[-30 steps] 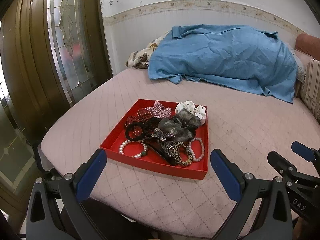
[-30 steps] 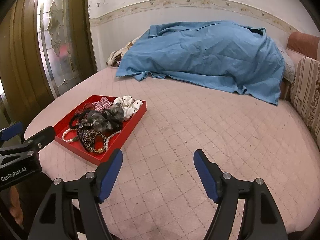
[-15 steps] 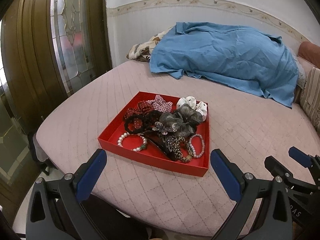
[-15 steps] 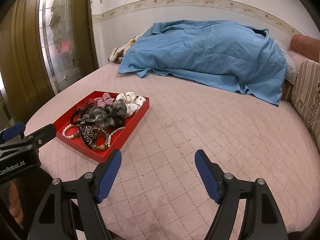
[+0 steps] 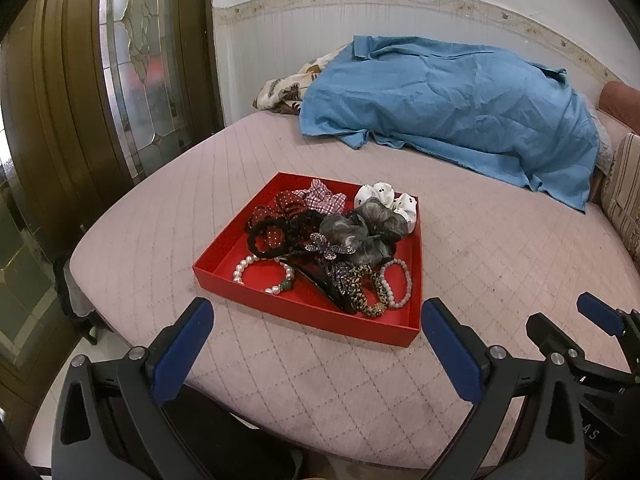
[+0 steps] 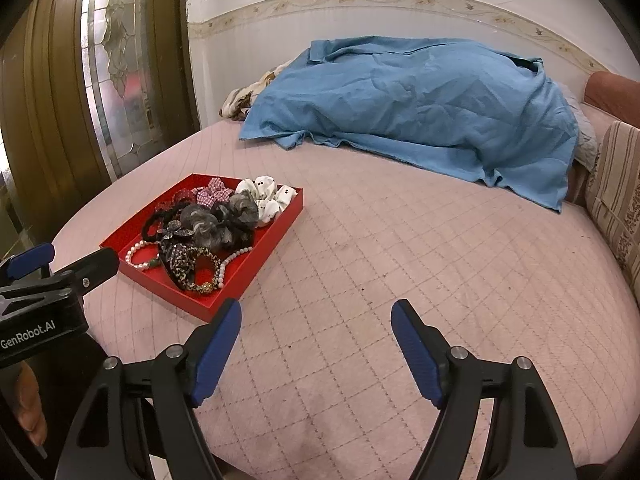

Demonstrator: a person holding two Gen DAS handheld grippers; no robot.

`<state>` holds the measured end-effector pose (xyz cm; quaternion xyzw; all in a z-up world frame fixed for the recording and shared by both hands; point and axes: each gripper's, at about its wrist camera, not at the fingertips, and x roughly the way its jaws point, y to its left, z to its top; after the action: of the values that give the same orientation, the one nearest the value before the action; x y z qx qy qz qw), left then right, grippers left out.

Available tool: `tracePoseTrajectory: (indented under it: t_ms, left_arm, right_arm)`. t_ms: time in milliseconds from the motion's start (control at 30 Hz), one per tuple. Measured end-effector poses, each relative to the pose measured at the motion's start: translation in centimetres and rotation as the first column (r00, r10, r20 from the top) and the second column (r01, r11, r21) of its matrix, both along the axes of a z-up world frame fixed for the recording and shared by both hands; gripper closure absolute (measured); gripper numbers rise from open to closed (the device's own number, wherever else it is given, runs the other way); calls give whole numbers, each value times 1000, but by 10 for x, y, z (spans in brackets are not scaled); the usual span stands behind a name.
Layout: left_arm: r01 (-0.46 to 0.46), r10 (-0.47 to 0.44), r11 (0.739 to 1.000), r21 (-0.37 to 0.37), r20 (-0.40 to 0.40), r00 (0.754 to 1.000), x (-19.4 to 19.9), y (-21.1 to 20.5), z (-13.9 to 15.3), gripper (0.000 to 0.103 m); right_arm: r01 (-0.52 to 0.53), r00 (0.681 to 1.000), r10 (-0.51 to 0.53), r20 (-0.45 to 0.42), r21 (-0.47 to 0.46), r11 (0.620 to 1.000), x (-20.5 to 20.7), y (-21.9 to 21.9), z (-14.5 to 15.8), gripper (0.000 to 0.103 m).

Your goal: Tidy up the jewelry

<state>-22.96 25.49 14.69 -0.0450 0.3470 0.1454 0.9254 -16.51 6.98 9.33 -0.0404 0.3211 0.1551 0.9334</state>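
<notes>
A red tray [image 5: 304, 314] sits on the pink quilted bed and also shows in the right wrist view [image 6: 276, 236]. It holds a pile of scrunchies, a dark hair claw [image 5: 320, 276], a pearl bracelet [image 5: 262, 274], a pale bead bracelet [image 5: 400, 282] and a leopard-print band [image 5: 362, 286]. My left gripper [image 5: 316, 344] is open and empty, just in front of the tray's near edge. My right gripper [image 6: 316, 344] is open and empty, over bare quilt to the right of the tray.
A crumpled blue sheet [image 5: 452, 100] covers the back of the bed. A striped cushion [image 6: 616, 188] lies at the right edge. A wooden door with patterned glass [image 5: 140, 60] stands to the left. The bed's near edge drops off just below the grippers.
Both grippers have risen and eased forward a little toward the bed; the tray sits slightly lower and larger in view. Both stay open and empty.
</notes>
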Motion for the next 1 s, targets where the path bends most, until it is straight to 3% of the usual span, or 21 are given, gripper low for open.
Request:
tracePoseTrajectory:
  t_ms: [1000]
  left_arm:
    - [-3, 3, 1000, 6, -22, 1000, 2, -1, -10, 0]
  right_arm:
    - [-17, 1000, 17, -9, -10, 1000, 0, 6, -8, 18]
